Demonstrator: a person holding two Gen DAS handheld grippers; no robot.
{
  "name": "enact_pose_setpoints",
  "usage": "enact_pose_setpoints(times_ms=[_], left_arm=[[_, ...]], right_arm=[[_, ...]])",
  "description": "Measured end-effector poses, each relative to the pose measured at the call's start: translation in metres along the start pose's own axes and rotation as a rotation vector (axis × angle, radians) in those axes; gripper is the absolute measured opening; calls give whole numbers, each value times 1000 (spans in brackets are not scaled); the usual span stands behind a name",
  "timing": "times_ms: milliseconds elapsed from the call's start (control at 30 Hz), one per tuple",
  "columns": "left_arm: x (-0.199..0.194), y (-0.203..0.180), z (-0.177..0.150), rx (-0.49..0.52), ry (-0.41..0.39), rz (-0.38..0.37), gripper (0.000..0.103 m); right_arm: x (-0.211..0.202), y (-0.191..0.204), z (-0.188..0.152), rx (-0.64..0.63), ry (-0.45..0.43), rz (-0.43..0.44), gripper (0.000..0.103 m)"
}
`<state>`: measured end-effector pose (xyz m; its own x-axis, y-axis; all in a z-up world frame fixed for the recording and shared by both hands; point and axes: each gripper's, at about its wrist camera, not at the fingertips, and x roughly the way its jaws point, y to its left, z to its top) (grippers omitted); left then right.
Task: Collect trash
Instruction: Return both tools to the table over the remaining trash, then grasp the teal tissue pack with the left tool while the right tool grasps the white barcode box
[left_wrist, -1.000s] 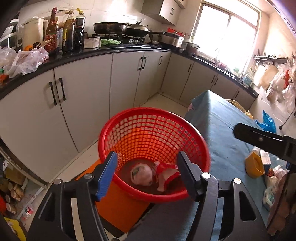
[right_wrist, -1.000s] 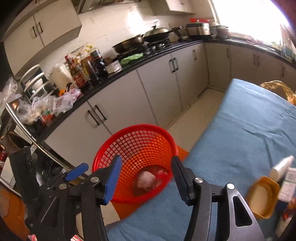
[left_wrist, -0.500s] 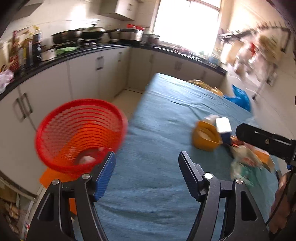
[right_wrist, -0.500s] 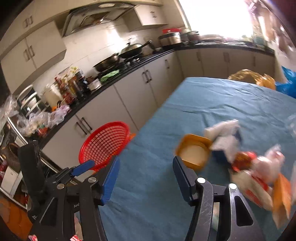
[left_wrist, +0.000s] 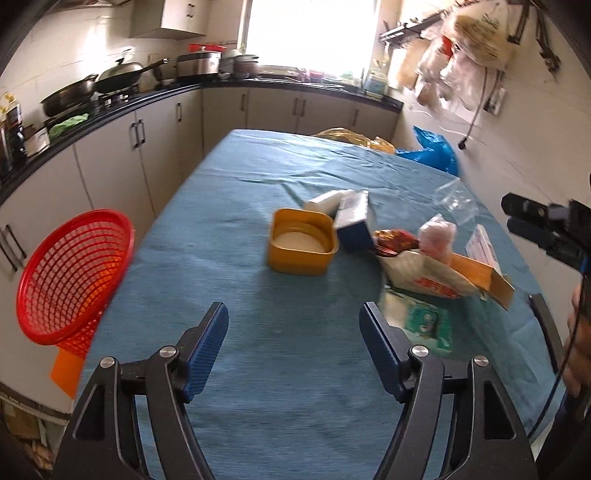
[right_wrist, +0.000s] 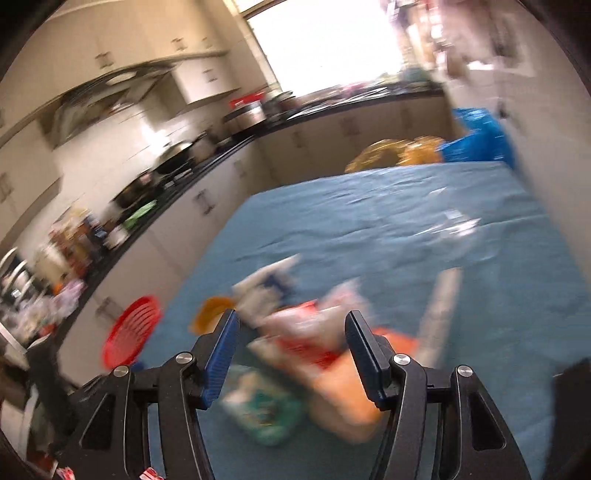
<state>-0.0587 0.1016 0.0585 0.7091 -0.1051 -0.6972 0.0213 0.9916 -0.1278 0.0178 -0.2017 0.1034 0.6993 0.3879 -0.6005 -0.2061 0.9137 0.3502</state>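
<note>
A red mesh basket (left_wrist: 74, 273) stands beside the left edge of the blue-covered table (left_wrist: 258, 369); it also shows in the right wrist view (right_wrist: 131, 330). A pile of trash lies on the table: a yellow tub (left_wrist: 301, 242), a white and blue carton (left_wrist: 352, 218), a red wrapper (left_wrist: 395, 240), a white bag with red print (left_wrist: 428, 275) and a green packet (left_wrist: 424, 321). My left gripper (left_wrist: 293, 332) is open and empty above the cloth, short of the pile. My right gripper (right_wrist: 291, 339) is open and empty above the blurred pile (right_wrist: 306, 339).
Kitchen cabinets and a black counter (left_wrist: 110, 107) with pans run along the left and back. A blue bag (left_wrist: 430, 151) and a yellow bag (left_wrist: 351, 138) sit past the table's far end. Bags hang on the right wall (left_wrist: 461, 48).
Both grippers have swung right, away from the red basket and over the table toward the trash pile. Both stay open and empty.
</note>
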Motion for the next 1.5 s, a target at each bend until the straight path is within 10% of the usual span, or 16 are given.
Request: enact_pose_setpoints(times_ms=[200, 500, 700, 933, 1200, 1500], left_arm=[[4, -20, -4, 23, 16, -33, 76], [15, -43, -3, 70, 38, -26, 79], [34, -45, 4, 70, 65, -7, 79], [59, -52, 8, 77, 91, -8, 79], [66, -65, -1, 111, 95, -50, 0], [46, -49, 2, 22, -51, -47, 0]], right_arm=[[20, -46, 6, 60, 32, -186, 70], [59, -72, -8, 99, 102, -233, 69], [59, -89, -14, 123, 117, -203, 17], [40, -85, -13, 121, 23, -151, 14], [34, -70, -17, 84, -8, -78, 14], [13, -52, -17, 27, -133, -1, 14]])
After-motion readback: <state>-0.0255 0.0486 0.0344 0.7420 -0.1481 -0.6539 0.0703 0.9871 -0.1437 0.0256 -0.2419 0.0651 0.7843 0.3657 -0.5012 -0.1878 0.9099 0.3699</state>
